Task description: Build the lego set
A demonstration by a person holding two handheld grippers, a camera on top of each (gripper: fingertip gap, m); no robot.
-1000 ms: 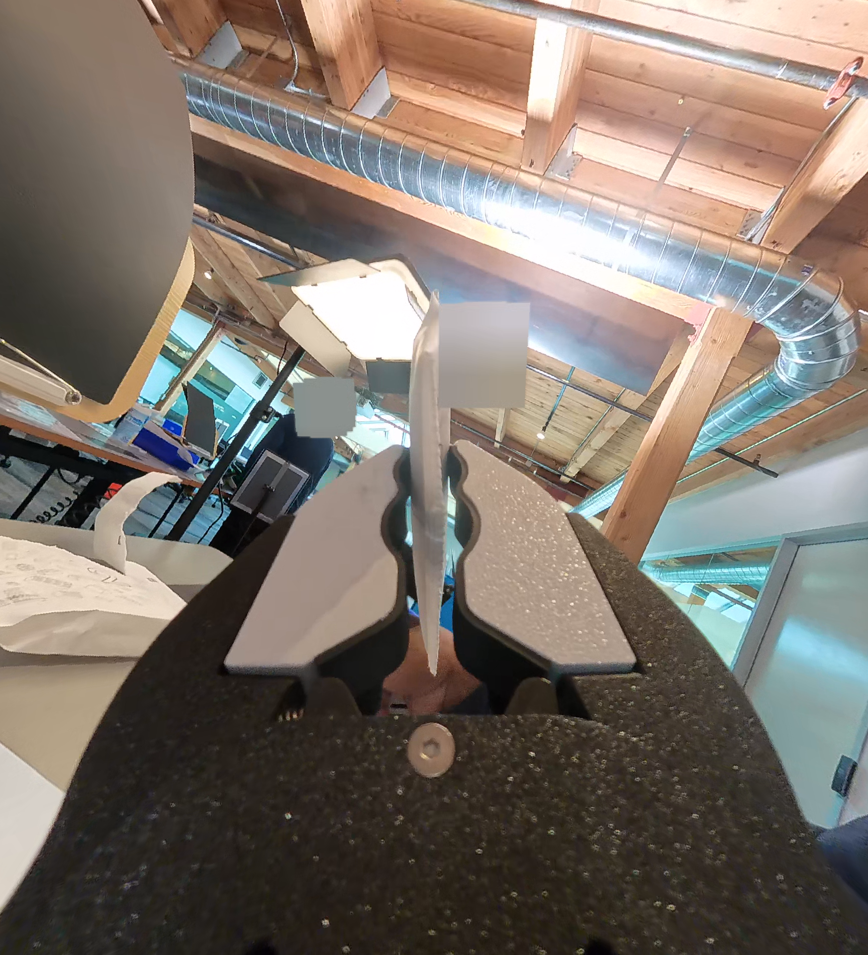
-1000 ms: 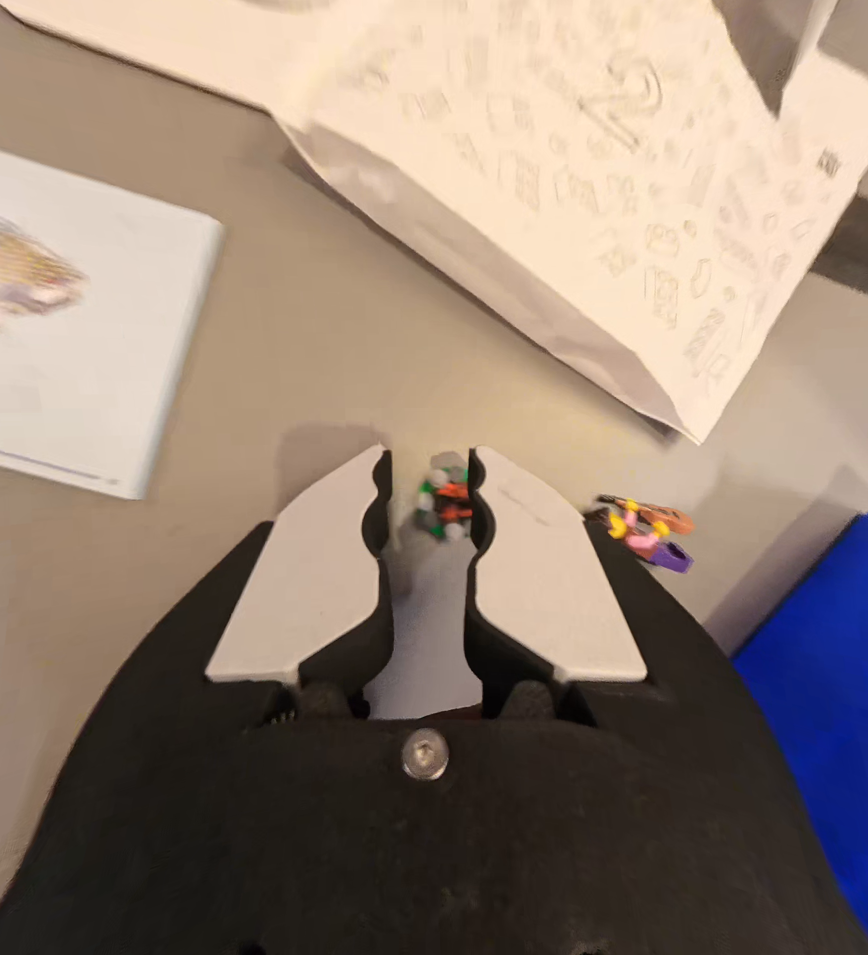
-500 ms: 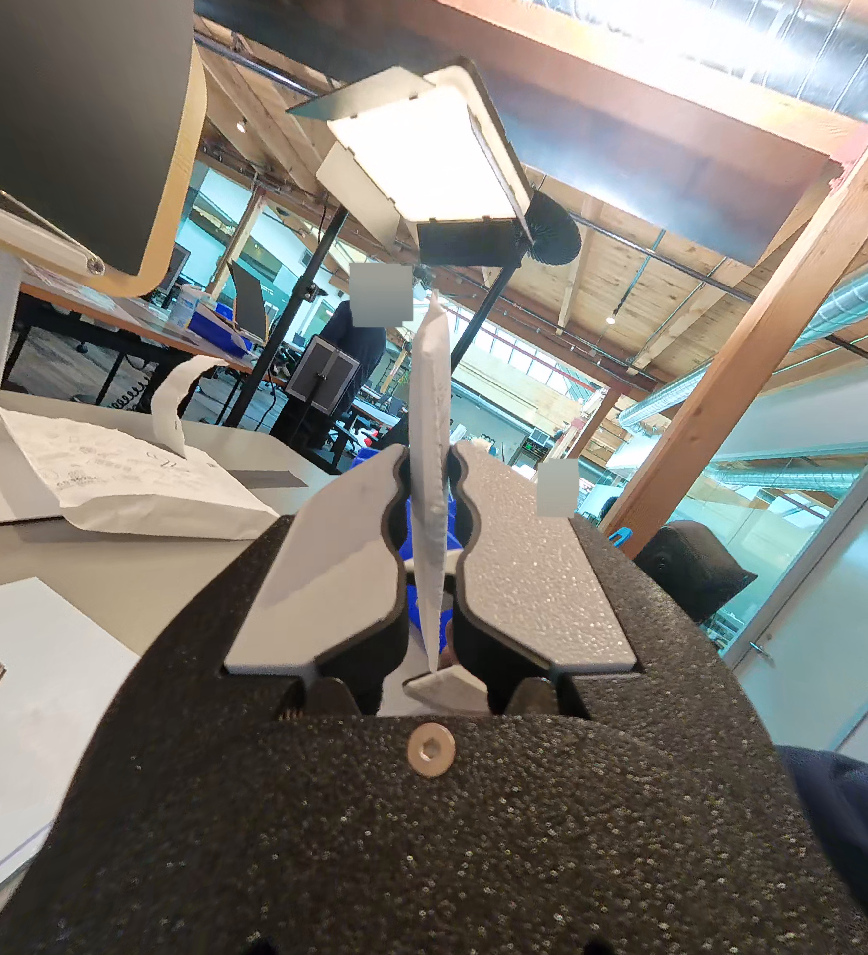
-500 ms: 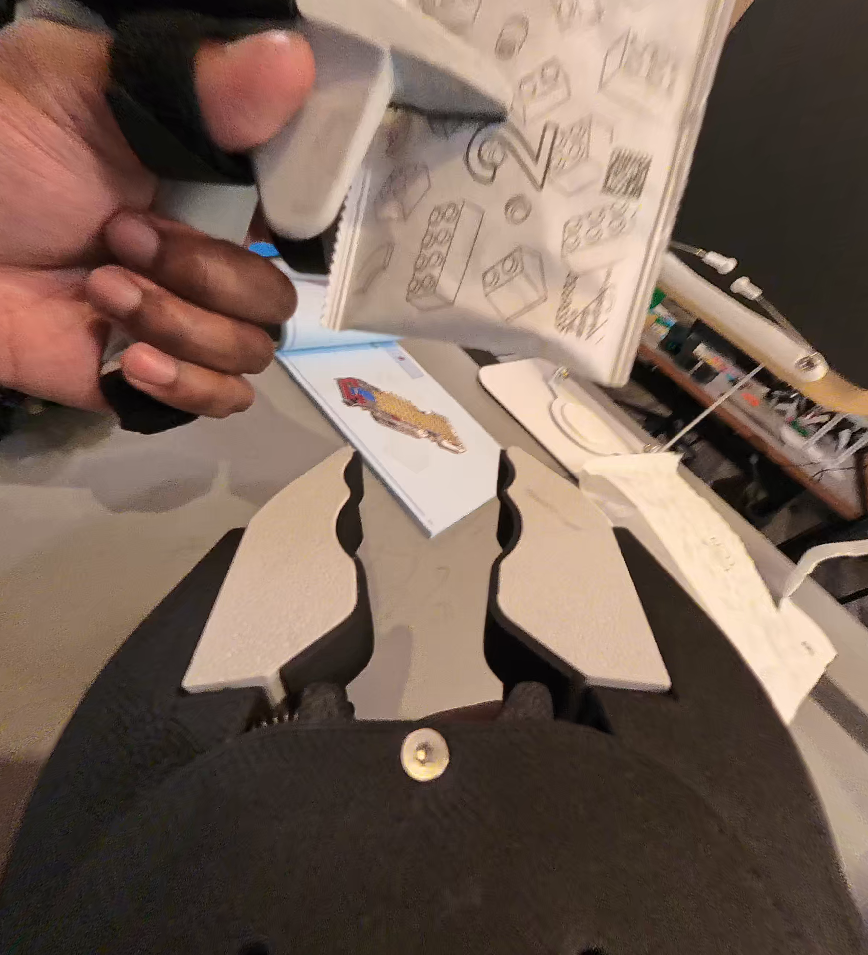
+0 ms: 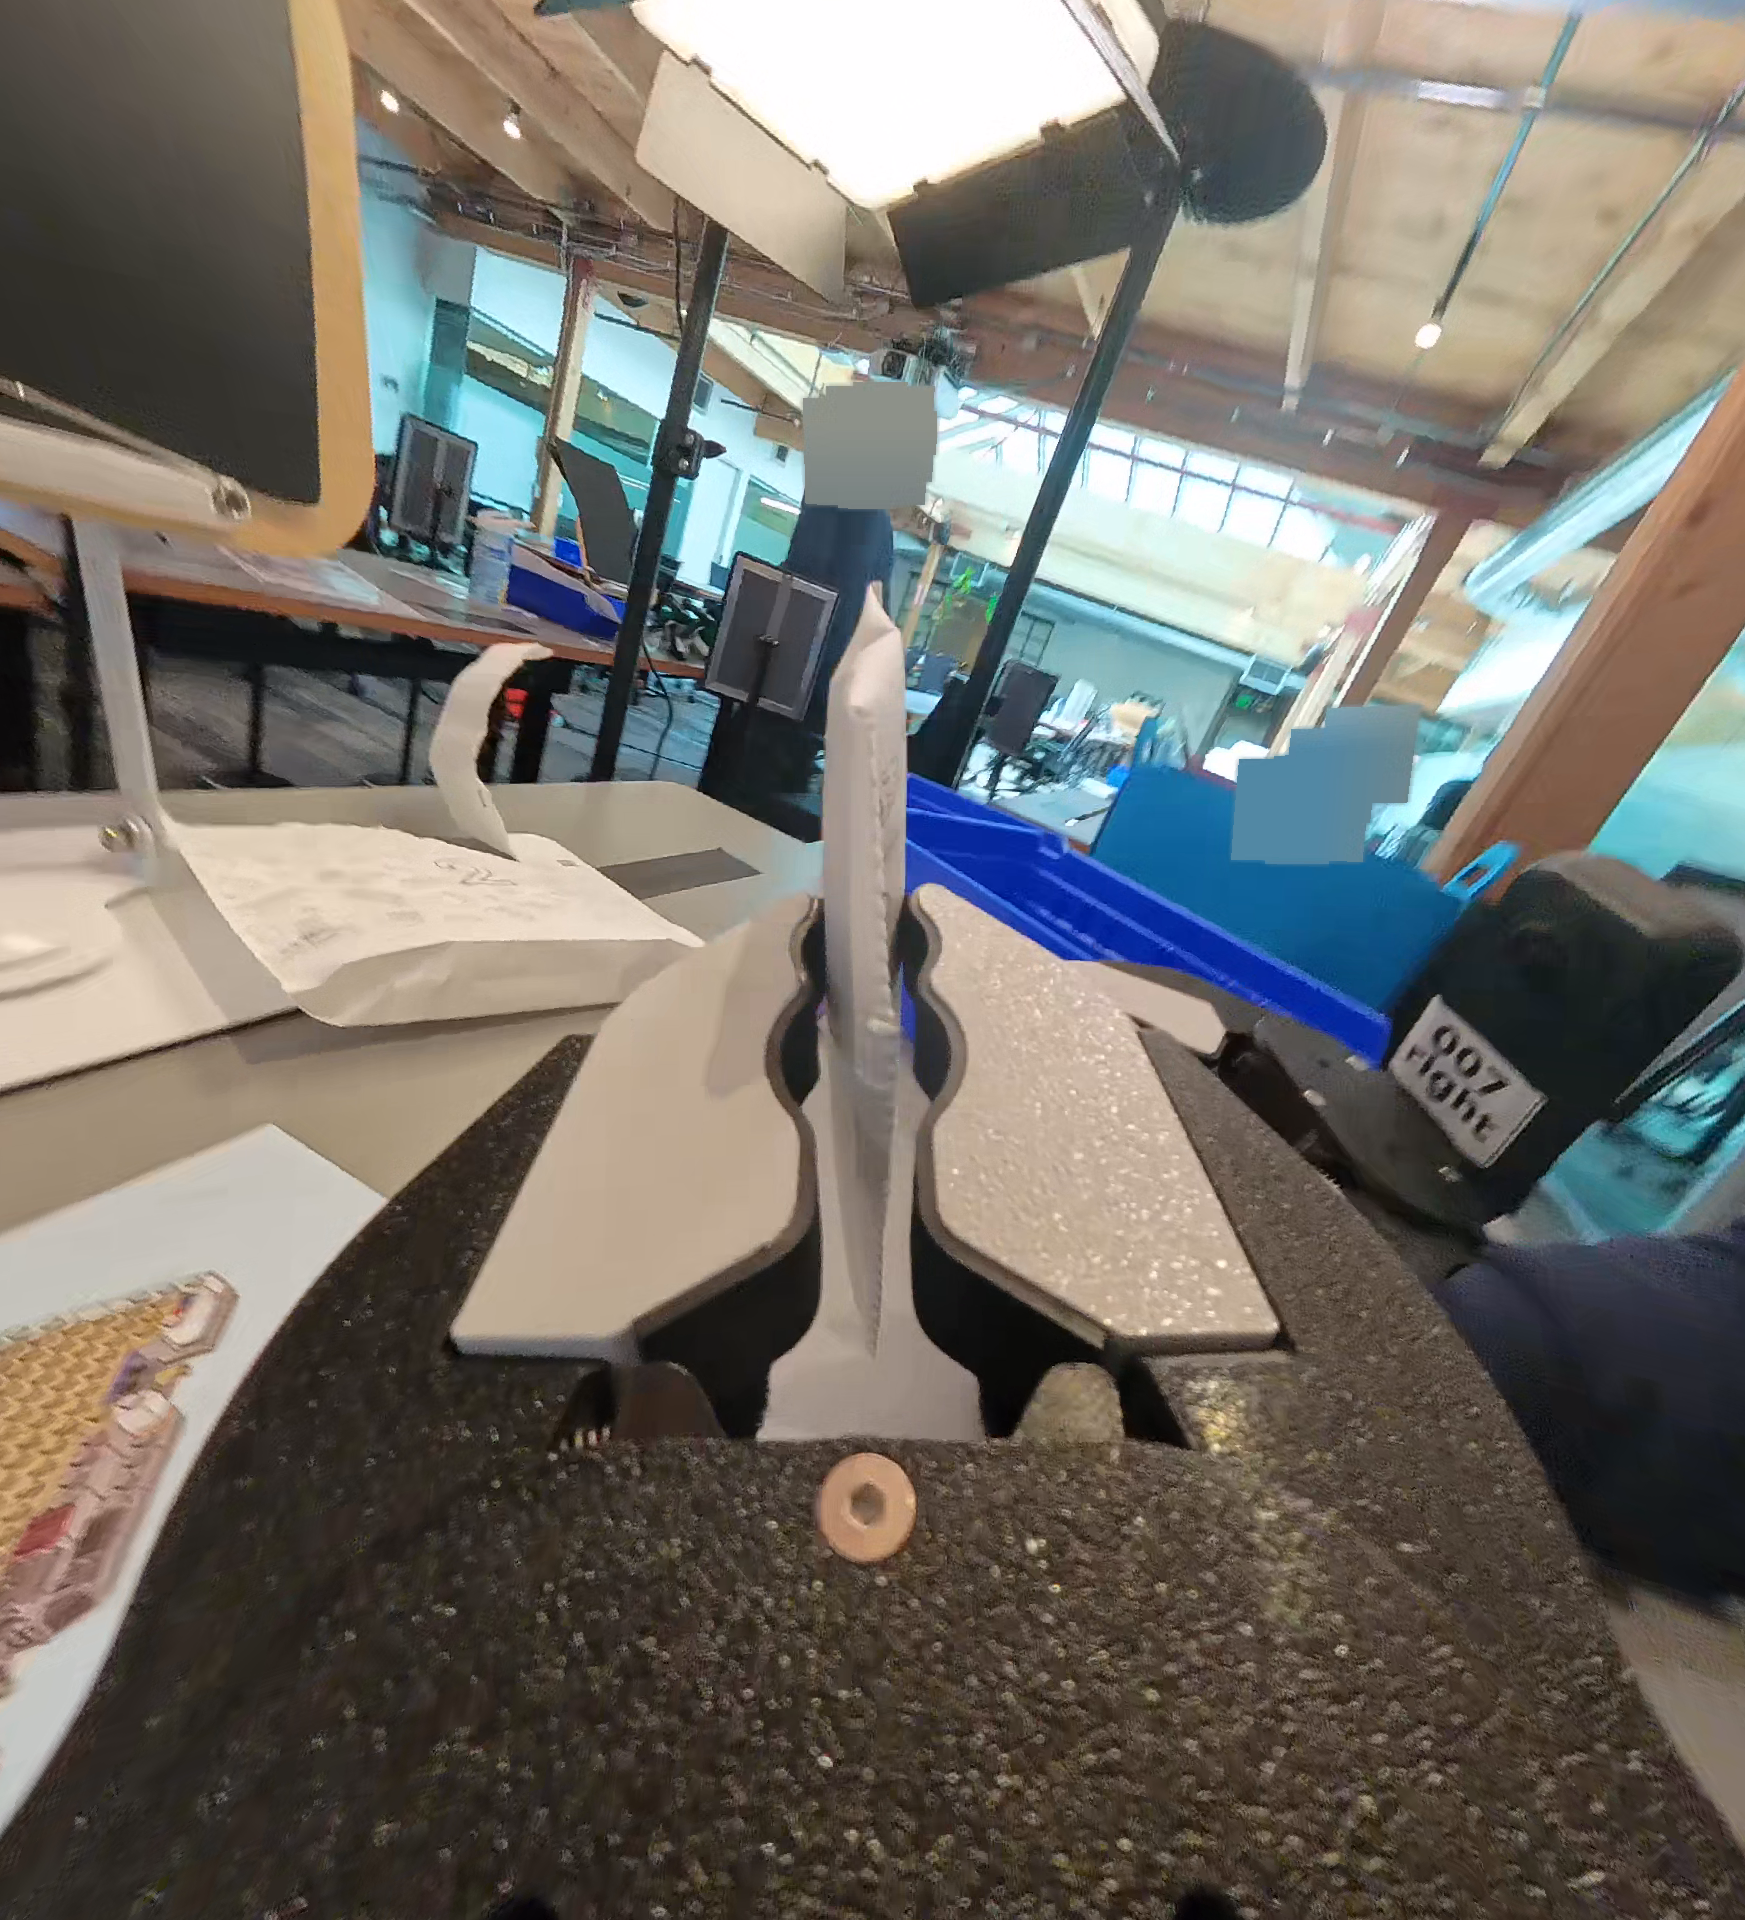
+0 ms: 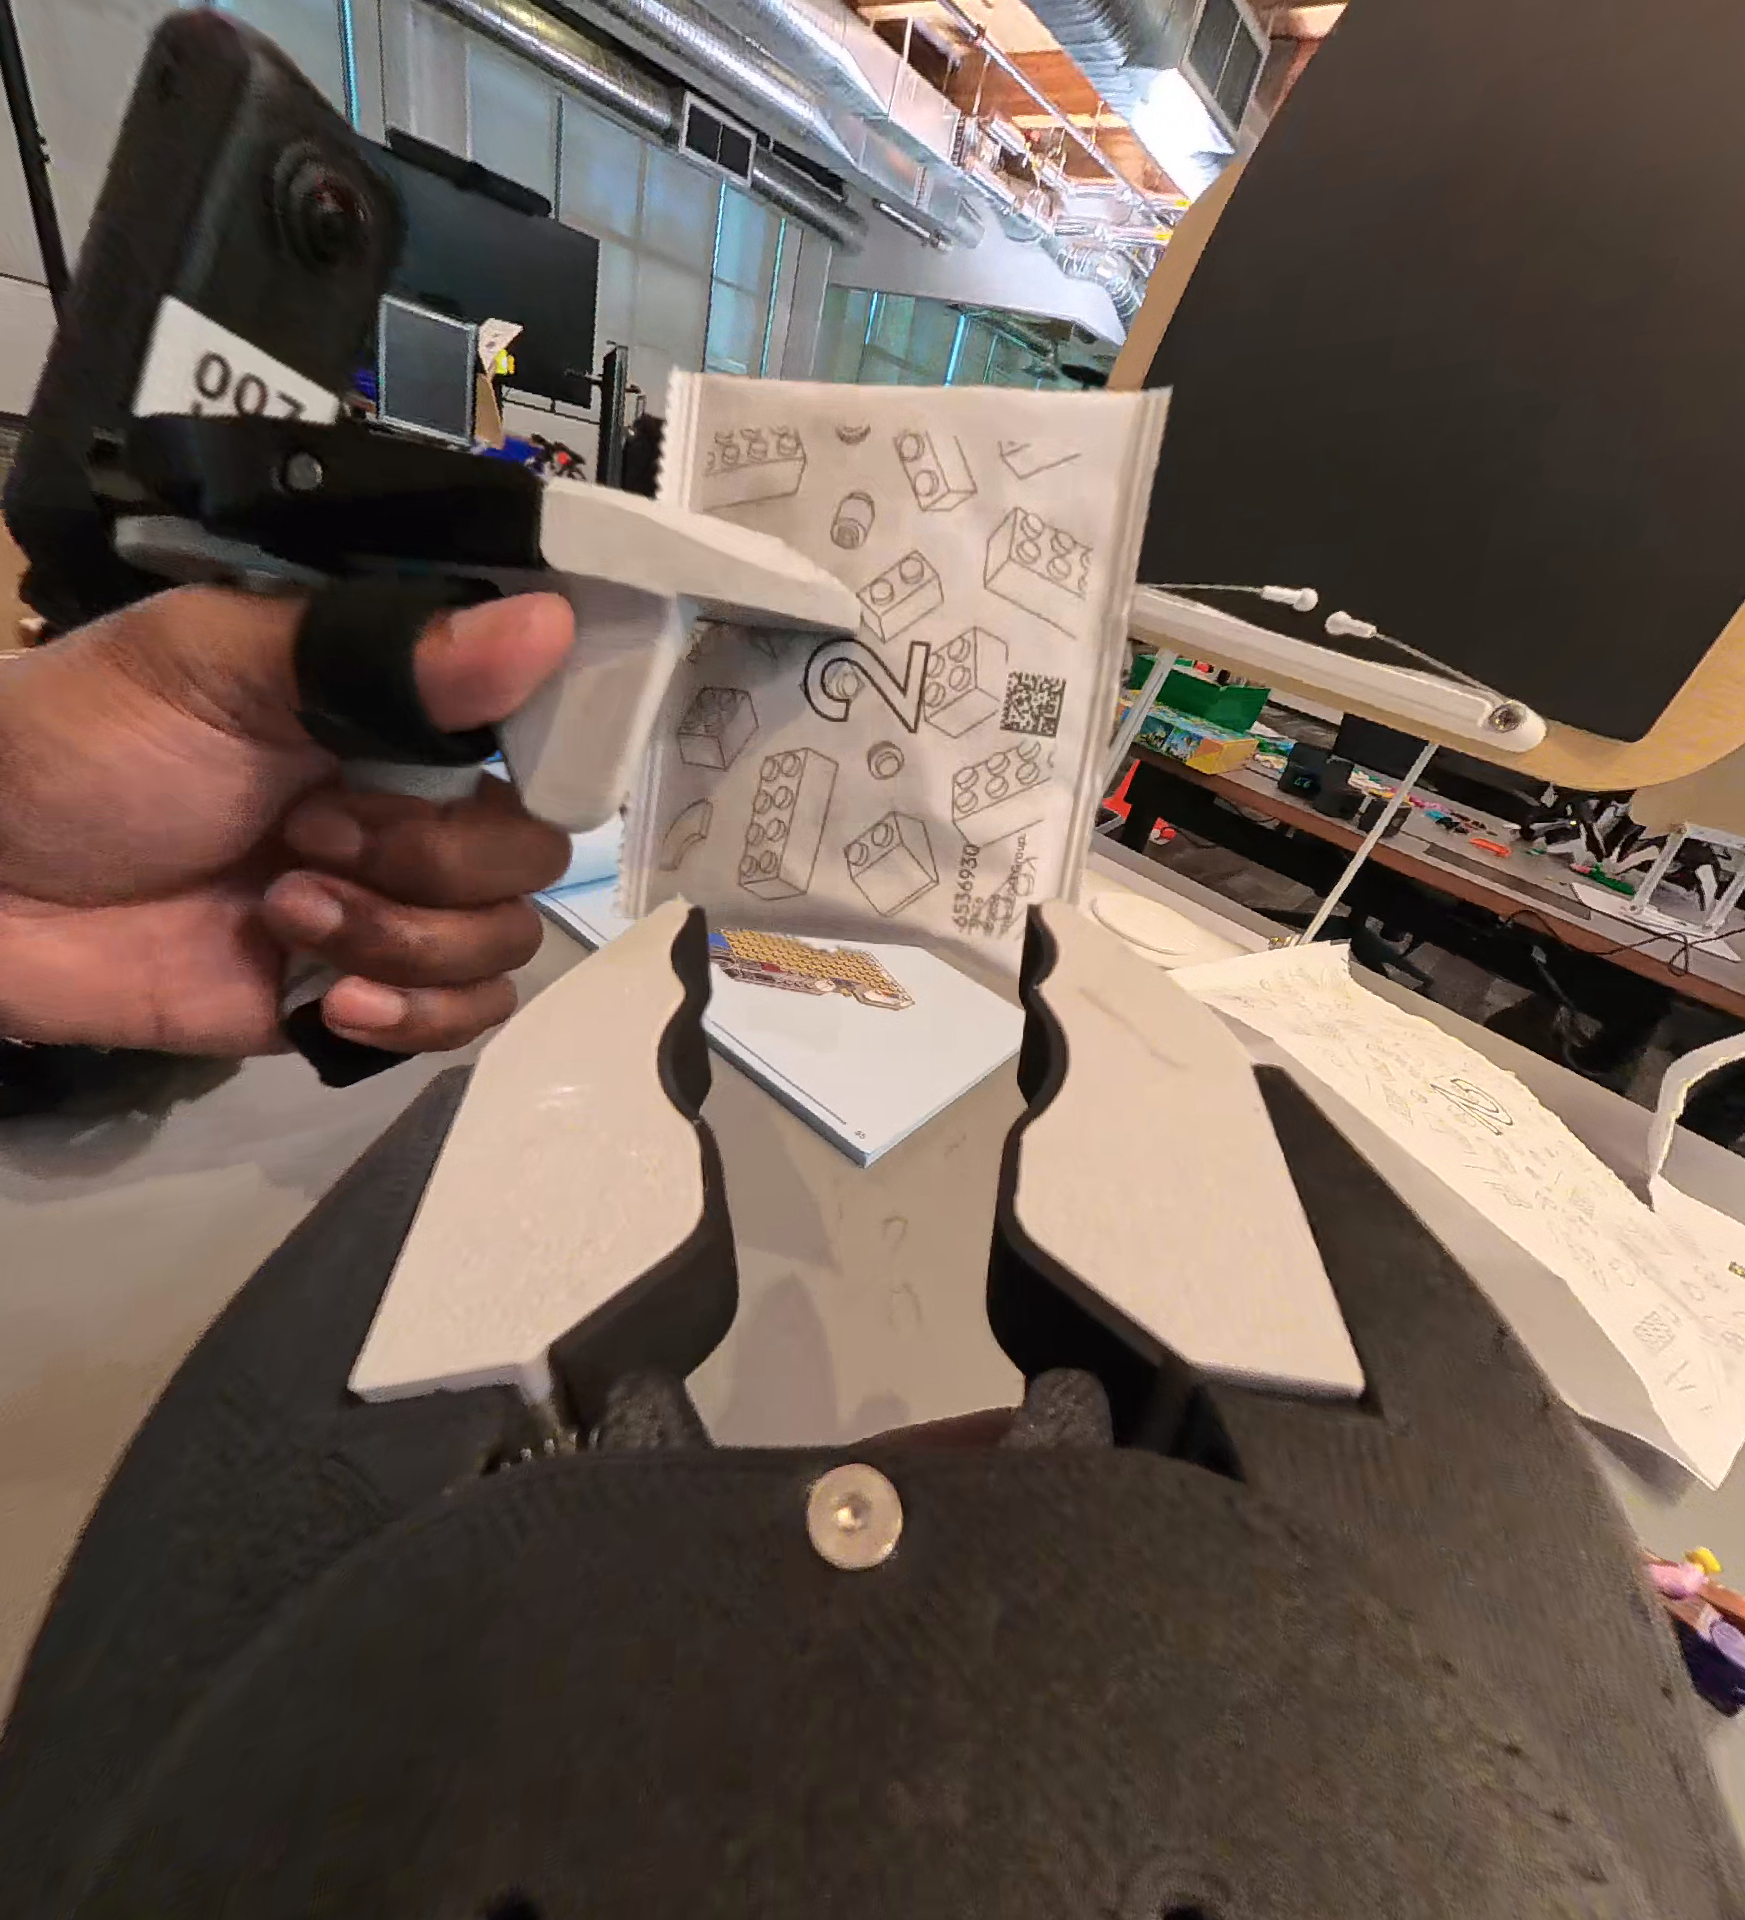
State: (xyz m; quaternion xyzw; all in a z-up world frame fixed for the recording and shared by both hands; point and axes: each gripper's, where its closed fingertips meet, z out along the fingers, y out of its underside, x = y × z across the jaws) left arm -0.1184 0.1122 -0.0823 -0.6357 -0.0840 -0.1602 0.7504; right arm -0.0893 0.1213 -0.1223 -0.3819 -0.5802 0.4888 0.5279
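Both grippers: speckled black foam bodies, pale grey wavy-edged fingers (image 6: 1159,1143), one silver screw (image 6: 852,1514) centred behind them. Dark navy sleeve (image 5: 1668,1392) right of left gripper's (image 5: 863,935) screw.

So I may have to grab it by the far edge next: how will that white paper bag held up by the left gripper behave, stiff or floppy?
Probably fairly stiff: the paper bag stands flat though the left gripper clamps only one side. Likely light, since it barely sags. Its crimped edge should grip well, but might crease.
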